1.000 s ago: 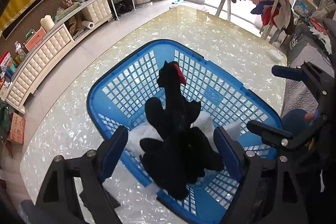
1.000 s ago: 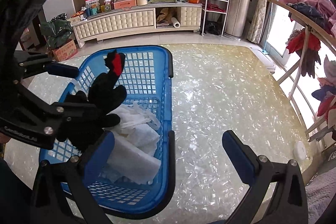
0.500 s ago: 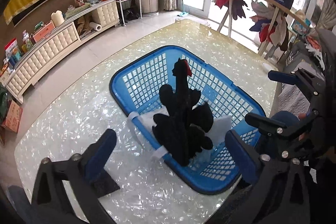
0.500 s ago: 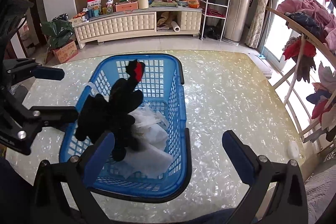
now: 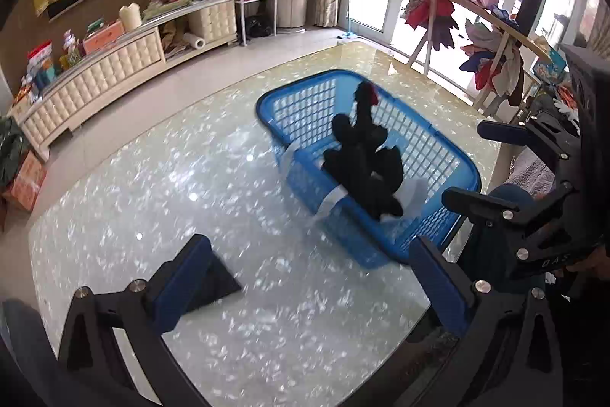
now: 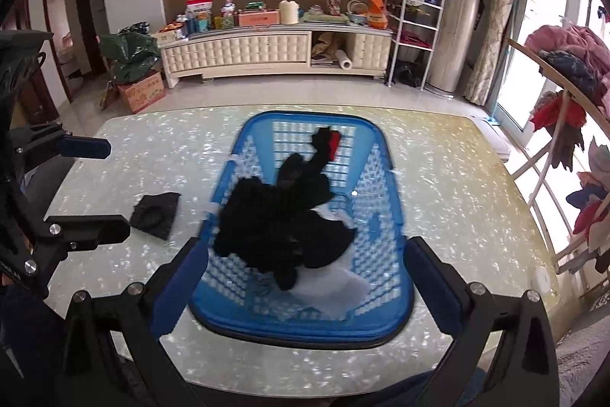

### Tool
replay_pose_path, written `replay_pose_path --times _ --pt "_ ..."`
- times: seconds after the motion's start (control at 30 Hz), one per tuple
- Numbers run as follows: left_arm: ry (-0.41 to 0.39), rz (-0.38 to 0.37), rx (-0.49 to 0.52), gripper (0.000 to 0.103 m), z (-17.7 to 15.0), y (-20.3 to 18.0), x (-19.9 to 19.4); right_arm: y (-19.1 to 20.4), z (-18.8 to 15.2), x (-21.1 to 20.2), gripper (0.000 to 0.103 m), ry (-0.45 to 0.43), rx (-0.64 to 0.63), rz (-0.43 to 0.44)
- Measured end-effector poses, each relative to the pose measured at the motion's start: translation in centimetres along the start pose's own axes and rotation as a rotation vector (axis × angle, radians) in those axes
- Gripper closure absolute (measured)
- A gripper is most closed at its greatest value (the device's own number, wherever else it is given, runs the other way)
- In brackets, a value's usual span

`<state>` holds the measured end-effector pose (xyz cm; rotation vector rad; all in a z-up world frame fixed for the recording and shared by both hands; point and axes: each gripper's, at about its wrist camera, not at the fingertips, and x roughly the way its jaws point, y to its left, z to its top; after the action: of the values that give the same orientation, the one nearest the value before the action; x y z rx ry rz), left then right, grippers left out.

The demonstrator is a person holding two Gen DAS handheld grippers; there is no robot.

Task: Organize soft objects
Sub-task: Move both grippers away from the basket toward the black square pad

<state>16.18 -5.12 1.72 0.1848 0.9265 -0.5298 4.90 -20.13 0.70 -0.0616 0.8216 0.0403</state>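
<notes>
A blue plastic basket [image 6: 385,201] stands on the shell-patterned table [image 6: 457,185]. In it lies a black plush bird with a red crest [image 6: 282,220] on white cloths [image 6: 335,288]. The basket [image 5: 438,147] and the bird [image 5: 362,159] also show in the left wrist view. A small black cloth [image 6: 154,210] lies on the table left of the basket; in the left wrist view it [image 5: 213,285] lies by my left finger. My left gripper [image 5: 309,277] is open and empty over the table. My right gripper [image 6: 305,277] is open and empty above the basket's near end.
A long white cabinet [image 6: 236,54] with clutter on top stands against the far wall. A metal shelf rack [image 6: 415,25] stands at its right. A wooden rack draped with clothes [image 6: 564,102] stands right of the table. A round white object [image 6: 541,279] lies near the table's right edge.
Both grippers have pulled back and away from the basket. The black plush bird has been let go and has sunk from upright to lying in the basket. The small black cloth has come into view.
</notes>
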Motion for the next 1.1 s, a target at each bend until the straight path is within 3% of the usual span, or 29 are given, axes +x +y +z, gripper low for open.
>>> replay_pose_path --times 0.57,0.7,1.1 --pt "0.001 0.037 -0.127 0.000 -6.8 8.4 -1.9 7.6 2.5 4.3 0.001 0.062 -0.141 0.071" --pt "0.017 0.093 -0.134 0.000 -8.1 10.1 -1.8 9.6 3.1 5.4 0.001 0.088 -0.192 0.100" --pt "0.080 0.166 -0.236 0.000 -11.6 16.0 -0.1 15.6 3.3 11.0 0.001 0.186 -0.313 0.155"
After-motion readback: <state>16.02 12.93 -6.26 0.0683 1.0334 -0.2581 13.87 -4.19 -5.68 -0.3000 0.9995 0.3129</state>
